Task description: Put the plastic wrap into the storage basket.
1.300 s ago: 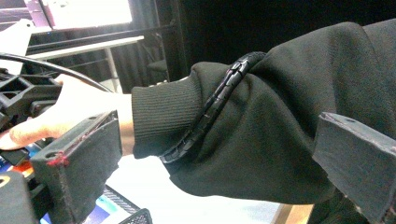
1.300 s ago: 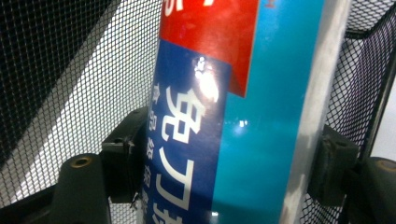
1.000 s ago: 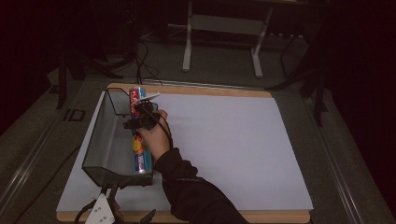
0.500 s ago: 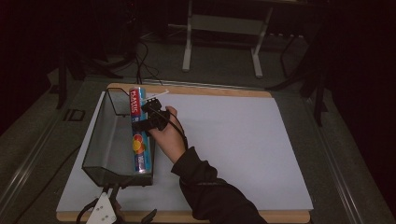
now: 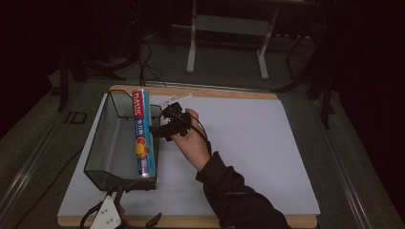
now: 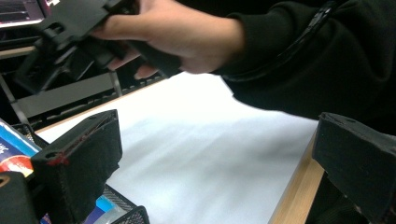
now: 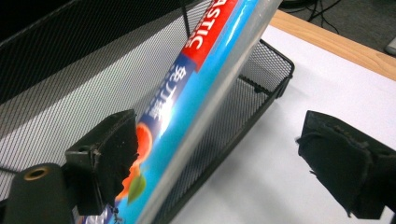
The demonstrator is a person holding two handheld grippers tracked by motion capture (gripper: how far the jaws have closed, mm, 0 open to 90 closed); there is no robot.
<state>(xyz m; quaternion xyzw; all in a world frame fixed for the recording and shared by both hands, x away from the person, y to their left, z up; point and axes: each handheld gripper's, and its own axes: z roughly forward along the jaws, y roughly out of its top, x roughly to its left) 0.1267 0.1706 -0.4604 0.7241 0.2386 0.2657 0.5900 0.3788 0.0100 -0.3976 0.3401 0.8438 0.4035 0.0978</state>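
Observation:
A long blue and red plastic-wrap box [image 5: 142, 138] lies in a black mesh tray [image 5: 112, 143], along its right wall. My right gripper [image 5: 160, 126] hovers just right of that wall, open, a hand around it. In the right gripper view the box [image 7: 196, 88] leans on the mesh wall [image 7: 70, 70] beyond the right gripper [image 7: 215, 154], with nothing gripped. My left gripper [image 5: 107, 214] rests at the table's front edge, below the tray. In its own view the left gripper [image 6: 219, 158] stands open, with the other hand and the right gripper [image 6: 60, 42] above.
A white mat [image 5: 239, 143] covers a wooden board [image 5: 191, 222]; its middle and right side are bare. The tray takes the left part. Behind the table stand metal frame legs [image 5: 224, 43] and cables on a dark floor.
My right gripper has drawn back from over the tray toward the right, leaving the box lying in the tray. The left gripper has stayed put.

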